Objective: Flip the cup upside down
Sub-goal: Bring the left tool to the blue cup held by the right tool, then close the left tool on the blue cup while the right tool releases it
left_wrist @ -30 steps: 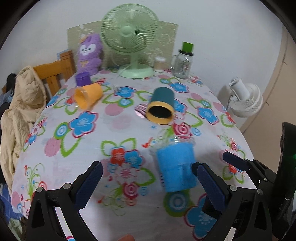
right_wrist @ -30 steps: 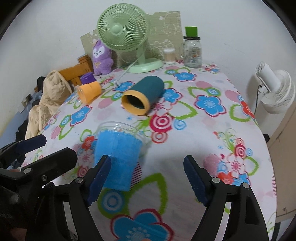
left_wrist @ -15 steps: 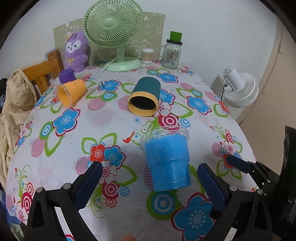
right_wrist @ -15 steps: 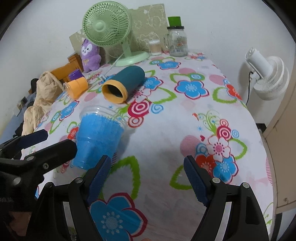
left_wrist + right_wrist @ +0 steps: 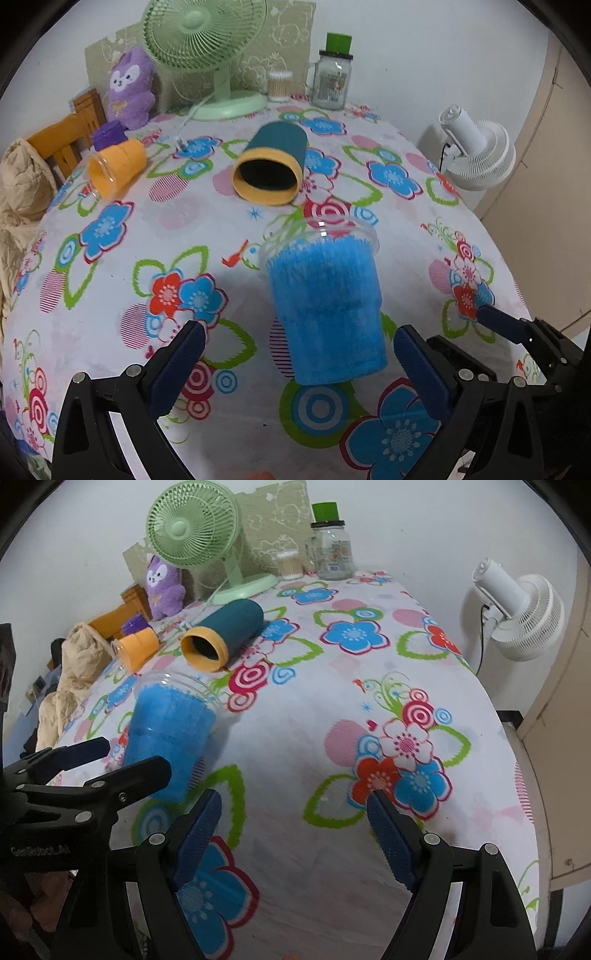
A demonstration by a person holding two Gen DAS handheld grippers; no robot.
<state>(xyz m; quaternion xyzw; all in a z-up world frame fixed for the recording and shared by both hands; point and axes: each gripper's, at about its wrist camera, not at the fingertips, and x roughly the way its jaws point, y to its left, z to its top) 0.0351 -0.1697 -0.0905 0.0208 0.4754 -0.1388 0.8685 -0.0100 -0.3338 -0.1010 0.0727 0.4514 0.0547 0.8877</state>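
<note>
The step in hand is judged to be the approach: the blue cup (image 5: 327, 306) has not yet been gripped. In the left wrist view the left gripper (image 5: 297, 365) is seen spread wide along the bottom of the frame, nothing held, with the cup lying between the two padded fingers at lower centre and touched by neither, as far as can be told. The right gripper (image 5: 295, 843) is likewise held wide open and empty over bare tablecloth (image 5: 332, 738) at the bottom of its own view, the cup being at centre left there. The next move is thought to call for the left jaws to be closed on the cup's sides before it is lifted and turned rim-down. The cup is clear plastic with a fuzzy blue lining, lying on its side, its clear rim pointing towards the top of the frame.
</note>
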